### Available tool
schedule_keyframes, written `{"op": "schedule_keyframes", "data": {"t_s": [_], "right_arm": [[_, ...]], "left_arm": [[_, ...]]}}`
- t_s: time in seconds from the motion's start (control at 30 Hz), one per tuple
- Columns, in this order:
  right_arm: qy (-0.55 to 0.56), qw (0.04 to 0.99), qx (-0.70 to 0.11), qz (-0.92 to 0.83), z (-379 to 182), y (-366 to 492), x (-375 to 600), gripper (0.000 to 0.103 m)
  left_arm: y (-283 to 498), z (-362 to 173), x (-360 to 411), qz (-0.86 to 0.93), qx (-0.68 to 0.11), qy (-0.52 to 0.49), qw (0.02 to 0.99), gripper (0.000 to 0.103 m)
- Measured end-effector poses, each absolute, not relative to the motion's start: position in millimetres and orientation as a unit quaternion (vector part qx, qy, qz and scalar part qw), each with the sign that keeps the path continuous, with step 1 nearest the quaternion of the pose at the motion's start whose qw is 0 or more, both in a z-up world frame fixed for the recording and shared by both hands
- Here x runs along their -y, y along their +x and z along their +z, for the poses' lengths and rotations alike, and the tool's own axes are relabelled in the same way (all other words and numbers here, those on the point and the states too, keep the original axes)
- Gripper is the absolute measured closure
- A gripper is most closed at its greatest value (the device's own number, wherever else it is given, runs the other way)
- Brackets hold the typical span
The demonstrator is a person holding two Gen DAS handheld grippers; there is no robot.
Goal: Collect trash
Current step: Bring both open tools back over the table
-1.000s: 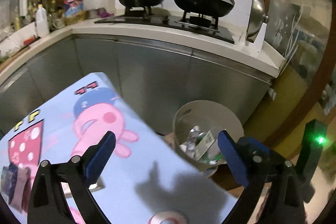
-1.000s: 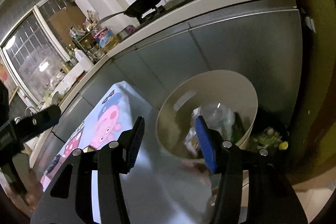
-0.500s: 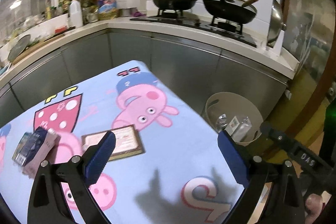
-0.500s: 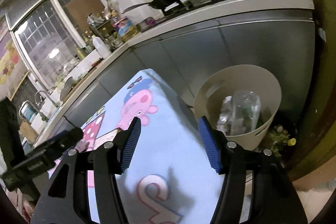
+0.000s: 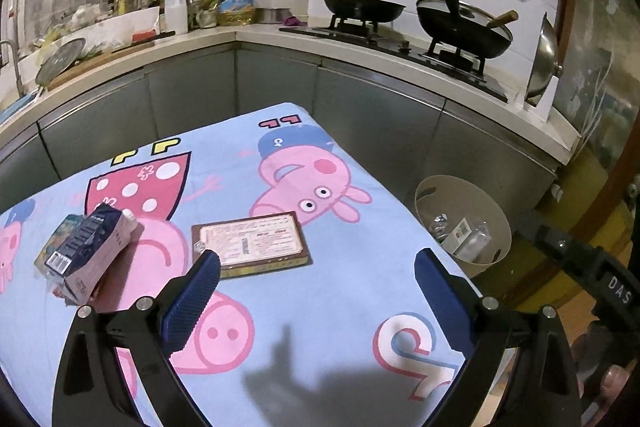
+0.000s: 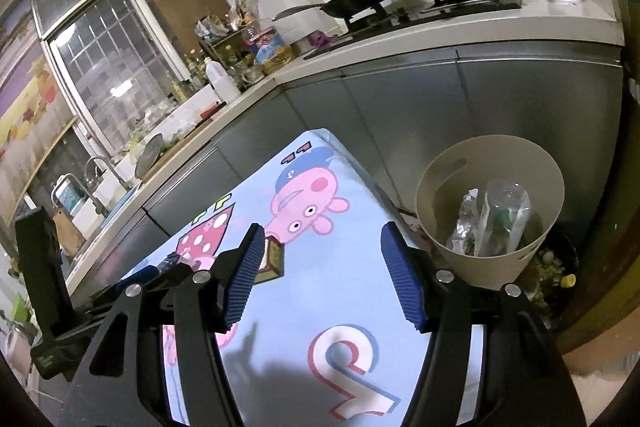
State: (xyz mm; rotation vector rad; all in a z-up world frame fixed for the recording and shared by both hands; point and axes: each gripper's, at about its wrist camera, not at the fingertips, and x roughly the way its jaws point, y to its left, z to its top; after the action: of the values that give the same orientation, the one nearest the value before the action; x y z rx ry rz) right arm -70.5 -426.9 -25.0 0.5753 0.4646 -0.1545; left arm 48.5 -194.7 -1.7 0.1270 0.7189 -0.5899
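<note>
Left gripper spread wide, nothing between the blue pads, hovering over the cartoon-pig tablecloth. Just ahead and slightly left of it, a flat brown-framed box; further left, a dark-and-pink carton lying atop another packet — seen whole in the left wrist view only. In the right wrist view, just a corner of that box peeking past the left pad. Right gripper half-spread, jaws just been opening, empty. Beyond its right pad, off the cloth's edge, a beige bin holding a clear plastic bottle — upright here; from the left wrist, only crumpled wrappers and a box visible inside the bin.
</note>
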Motion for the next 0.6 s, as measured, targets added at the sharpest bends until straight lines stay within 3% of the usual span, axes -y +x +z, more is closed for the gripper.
{"op": "schedule_keyframes", "data": {"t_s": [0.6], "right_arm": [[0.272, 0.93, -0.237, -0.068, -23.4, -58.0, 412.7, 0.042]], "left_arm": [[57.4, -10.0, 172.2, -0.274, -0.366, 0.035, 0.889, 0.004]]}}
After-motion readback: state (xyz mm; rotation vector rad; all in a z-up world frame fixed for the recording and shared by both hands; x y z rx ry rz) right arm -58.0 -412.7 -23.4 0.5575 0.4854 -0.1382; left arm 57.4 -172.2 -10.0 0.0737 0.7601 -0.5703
